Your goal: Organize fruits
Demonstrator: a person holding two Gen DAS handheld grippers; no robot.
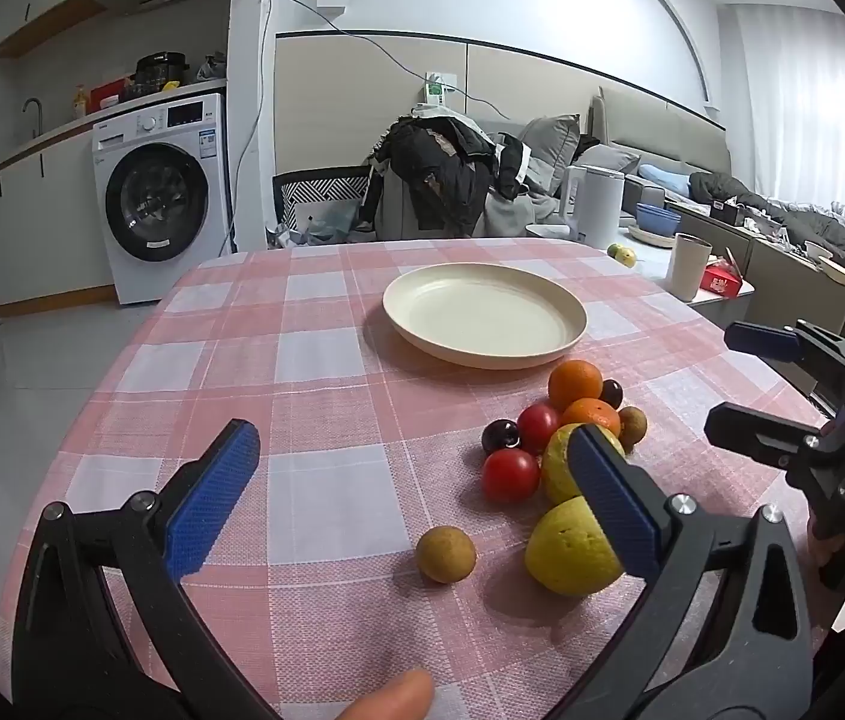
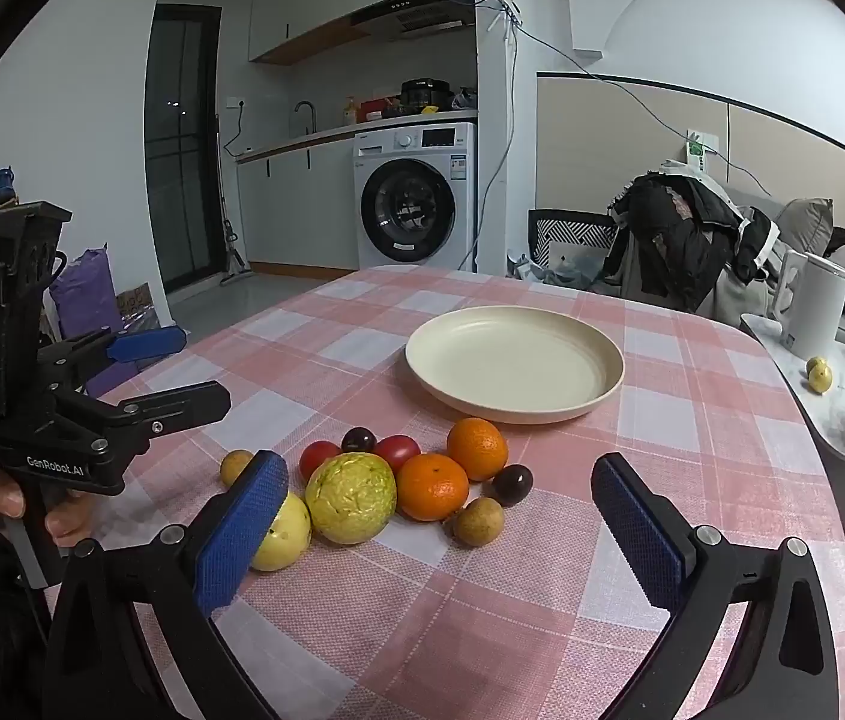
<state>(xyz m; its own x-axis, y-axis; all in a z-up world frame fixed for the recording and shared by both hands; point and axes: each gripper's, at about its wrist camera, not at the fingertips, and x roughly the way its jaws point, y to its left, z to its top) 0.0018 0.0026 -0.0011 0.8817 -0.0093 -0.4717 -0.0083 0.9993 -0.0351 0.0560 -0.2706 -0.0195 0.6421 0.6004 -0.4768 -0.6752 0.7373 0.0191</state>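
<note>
A cream plate (image 1: 485,324) (image 2: 515,363) lies empty on the pink checked tablecloth. In front of it is a cluster of fruit: two oranges (image 2: 431,486), two red tomatoes (image 1: 509,474), two dark plums (image 2: 512,483), two yellow-green fruits (image 2: 350,498) (image 1: 569,546) and small brown longans (image 1: 445,554) (image 2: 478,521). My left gripper (image 1: 416,480) is open and empty, above the table just before the fruit. My right gripper (image 2: 440,510) is open and empty, hovering over the near side of the cluster.
A side table at the right holds a white kettle (image 2: 812,300), a cup (image 1: 688,267), bowls and two small yellow fruits (image 2: 818,375). A chair draped with dark clothes (image 1: 446,180) stands behind the table. A washing machine (image 1: 161,198) is further back.
</note>
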